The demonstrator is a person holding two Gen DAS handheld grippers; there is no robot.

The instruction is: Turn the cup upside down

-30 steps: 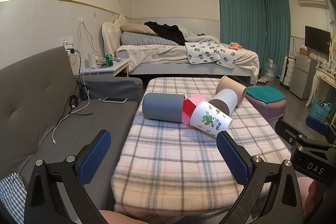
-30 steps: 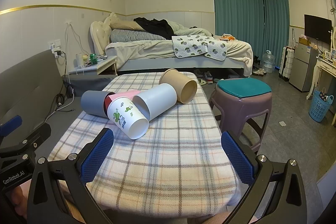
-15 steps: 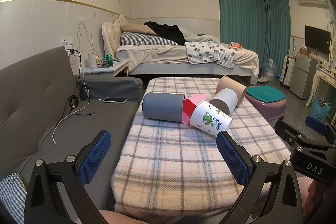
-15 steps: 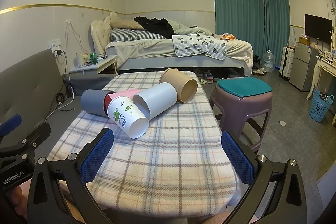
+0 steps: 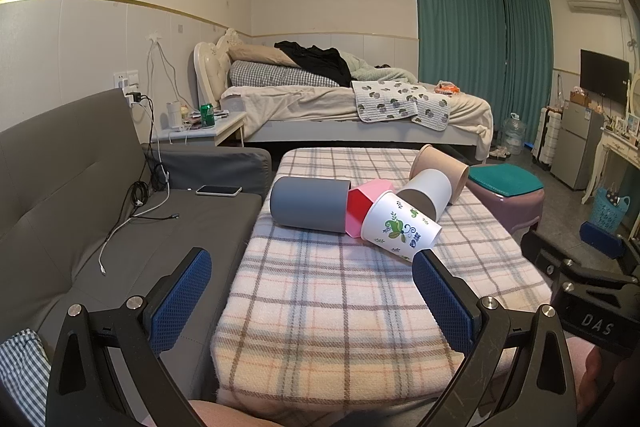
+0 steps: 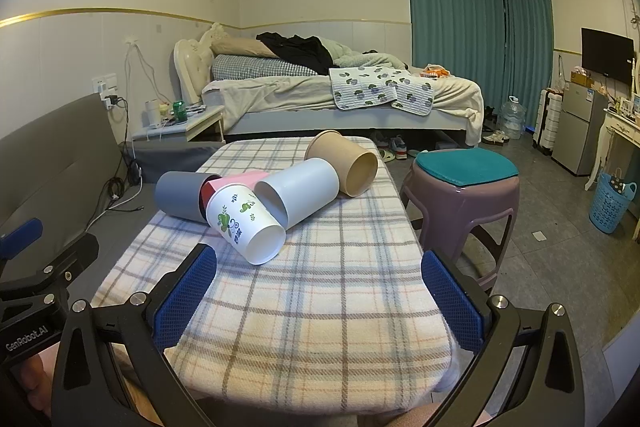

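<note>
Change since 1 s ago: none detectable. Cups, cloth and both tools sit as they did in the earlier frames of both views; EARLIER frames and current frames match.
Left gripper [image 5: 310, 291]: jaws spread wide, nothing between the blue pads, held low at the near edge of the table and well short of the cups.
Grey cup [image 5: 308, 203]: leftmost of the group, lying on its side, open end turned right and touching the pink cup.
Pink cup [image 5: 366, 201]: on its side, wedged between the grey cup and the floral cup, red interior showing.
Floral cup [image 6: 244, 223]: white with green print, on its side, nearest to both tools, mouth facing the right wrist camera.
White cup [image 6: 298, 191]: on its side behind the floral cup, touching it.
Tan cup [image 6: 344, 163]: farthest right and farthest back, on its side, mouth toward the stool side.
Table [image 6: 320, 307]: covered in a plaid cloth; all 5 cups lie in a cluster near its middle.
Right gripper [image 6: 318, 291]: jaws wide apart, empty, held at the near edge, apart from the cups.
Stool [image 6: 464, 183]: beside the table on the right, not involved.
Assessment: no cup is yet grasped or inverted; the task appears unstarted. The floral cup looks the easiest first reach.
</note>
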